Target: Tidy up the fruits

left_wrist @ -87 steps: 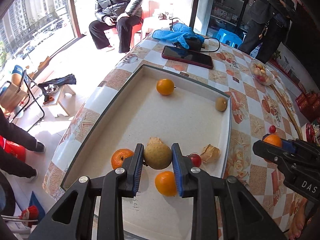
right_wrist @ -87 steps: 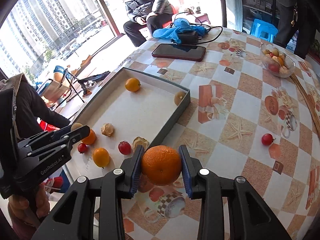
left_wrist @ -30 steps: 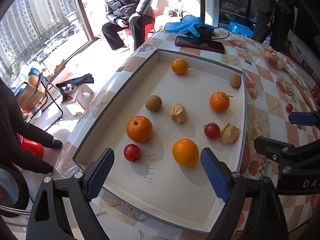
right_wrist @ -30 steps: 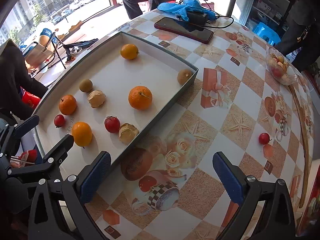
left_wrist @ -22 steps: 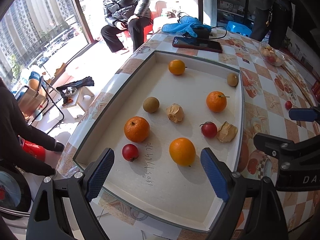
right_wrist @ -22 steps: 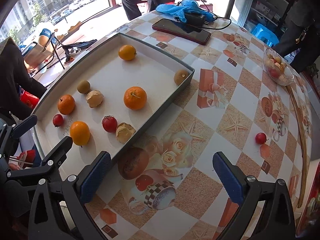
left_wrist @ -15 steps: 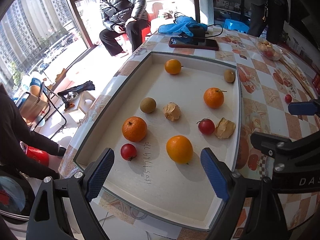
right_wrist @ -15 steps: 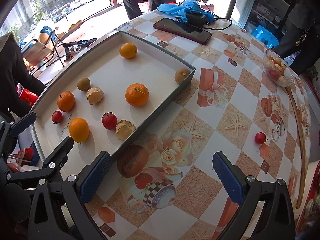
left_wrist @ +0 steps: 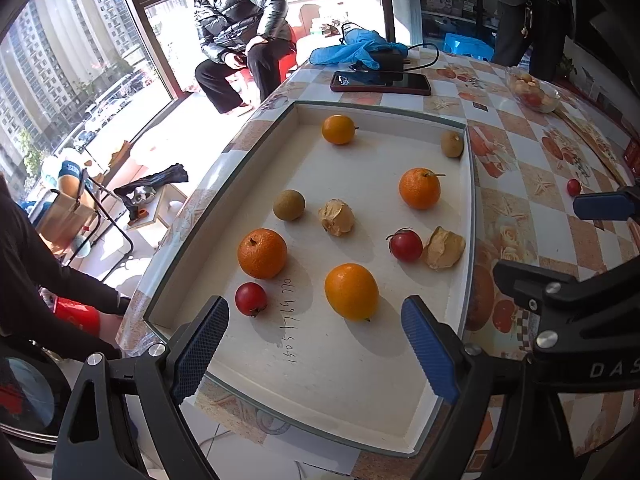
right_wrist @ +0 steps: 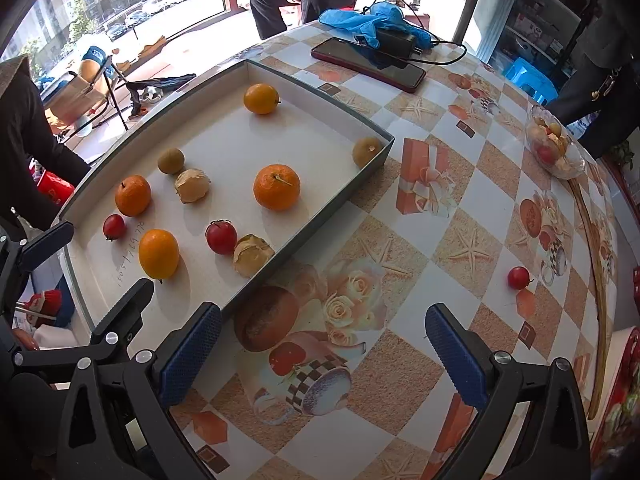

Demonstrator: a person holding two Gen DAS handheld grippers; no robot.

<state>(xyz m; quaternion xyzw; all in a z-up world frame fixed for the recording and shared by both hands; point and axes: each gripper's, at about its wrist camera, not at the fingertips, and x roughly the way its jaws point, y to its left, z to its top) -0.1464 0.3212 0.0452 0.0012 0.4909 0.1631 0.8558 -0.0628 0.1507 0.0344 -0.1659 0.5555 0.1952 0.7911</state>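
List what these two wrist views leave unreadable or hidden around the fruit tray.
- Handwritten digits on the tray floor: left view, too small and skewed to read reliably.
- Glass bowl contents: both views, small and blurred; fruit types unclear.
- Tray's near corner: right view, hidden behind the left tongs.
- Table's right edge: right view, cut off past the right tongs.

I'm looking at a table (right_wrist: 460,208) with a checkered, picture-printed cover. Sitting directly on it are a shallow white tray (right_wrist: 344,196) of fruit, a dark phone (right_wrist: 368,65) beside a blue cloth (right_wrist: 352,18) and black charger (right_wrist: 394,42), a glass bowl (right_wrist: 554,148) of fruit, and a lone cherry tomato (right_wrist: 518,277) lying well apart from the tray.
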